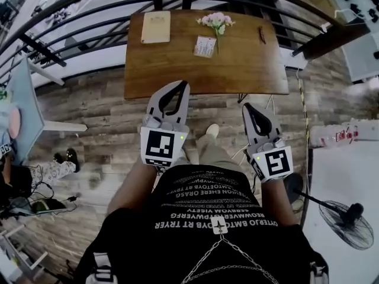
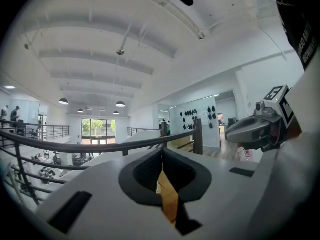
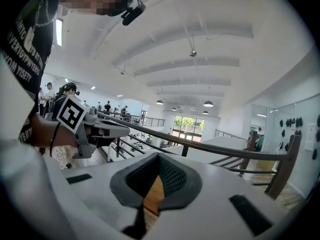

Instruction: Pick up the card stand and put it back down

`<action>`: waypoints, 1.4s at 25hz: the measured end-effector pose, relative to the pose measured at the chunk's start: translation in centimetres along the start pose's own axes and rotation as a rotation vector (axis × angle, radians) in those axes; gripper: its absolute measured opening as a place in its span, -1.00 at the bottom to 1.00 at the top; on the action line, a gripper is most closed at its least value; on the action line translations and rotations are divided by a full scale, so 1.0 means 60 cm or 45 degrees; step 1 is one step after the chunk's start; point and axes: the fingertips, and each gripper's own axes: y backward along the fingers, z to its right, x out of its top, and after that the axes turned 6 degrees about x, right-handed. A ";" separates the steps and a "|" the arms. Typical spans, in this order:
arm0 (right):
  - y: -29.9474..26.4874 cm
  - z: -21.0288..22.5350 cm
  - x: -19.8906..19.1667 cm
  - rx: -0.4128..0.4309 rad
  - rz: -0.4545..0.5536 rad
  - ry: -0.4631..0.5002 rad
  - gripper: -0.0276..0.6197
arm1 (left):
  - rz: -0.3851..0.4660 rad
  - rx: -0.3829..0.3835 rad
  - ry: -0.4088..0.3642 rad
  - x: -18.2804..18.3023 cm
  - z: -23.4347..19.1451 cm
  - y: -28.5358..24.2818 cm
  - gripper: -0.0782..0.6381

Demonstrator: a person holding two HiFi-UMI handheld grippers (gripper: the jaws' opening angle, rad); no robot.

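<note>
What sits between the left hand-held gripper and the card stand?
Nothing: only bare tabletop separates the left hand-held gripper from the card stand, per the head view.

Print on the card stand [image 1: 205, 46] is too small to read; a dark thing [image 1: 261, 34] by the table's [image 1: 254, 70] right edge cannot be identified; the left gripper [image 1: 184, 86] hides part of its near edge

Two grippers [image 1: 182, 86] [image 1: 248, 107] (one card stand [image 1: 205, 46])
</note>
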 end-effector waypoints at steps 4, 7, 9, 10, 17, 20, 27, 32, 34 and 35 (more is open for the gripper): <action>-0.023 0.042 -0.013 0.007 0.001 -0.027 -0.91 | -0.038 0.028 0.000 -0.013 -0.006 -0.029 -0.70; -0.044 0.072 -0.009 0.031 0.025 -0.033 -0.91 | -0.047 0.048 -0.016 -0.007 -0.007 -0.055 -0.70; -0.060 0.091 -0.008 0.053 0.035 -0.034 -0.91 | -0.046 0.062 -0.023 0.001 -0.008 -0.074 -0.70; -0.068 0.099 -0.008 0.064 0.035 -0.033 -0.91 | -0.045 0.067 -0.024 0.005 -0.009 -0.084 -0.70; -0.120 0.163 -0.011 0.106 0.028 -0.029 -0.91 | -0.067 0.099 -0.030 0.014 -0.027 -0.152 -0.70; -0.141 0.187 -0.012 0.118 0.019 -0.035 -0.91 | -0.084 0.106 -0.021 0.007 -0.032 -0.182 -0.70; -0.188 0.240 -0.013 0.136 0.025 -0.040 -0.91 | -0.062 0.121 -0.034 0.023 -0.047 -0.253 -0.70; -0.195 0.272 -0.007 0.163 0.024 -0.027 -0.91 | -0.031 0.174 -0.060 0.039 -0.048 -0.273 -0.70; -0.204 0.287 0.000 0.176 0.048 -0.022 -0.91 | -0.015 0.211 -0.083 0.043 -0.055 -0.285 -0.70; -0.208 0.295 0.002 0.182 0.056 -0.018 -0.91 | -0.007 0.234 -0.088 0.044 -0.058 -0.291 -0.70</action>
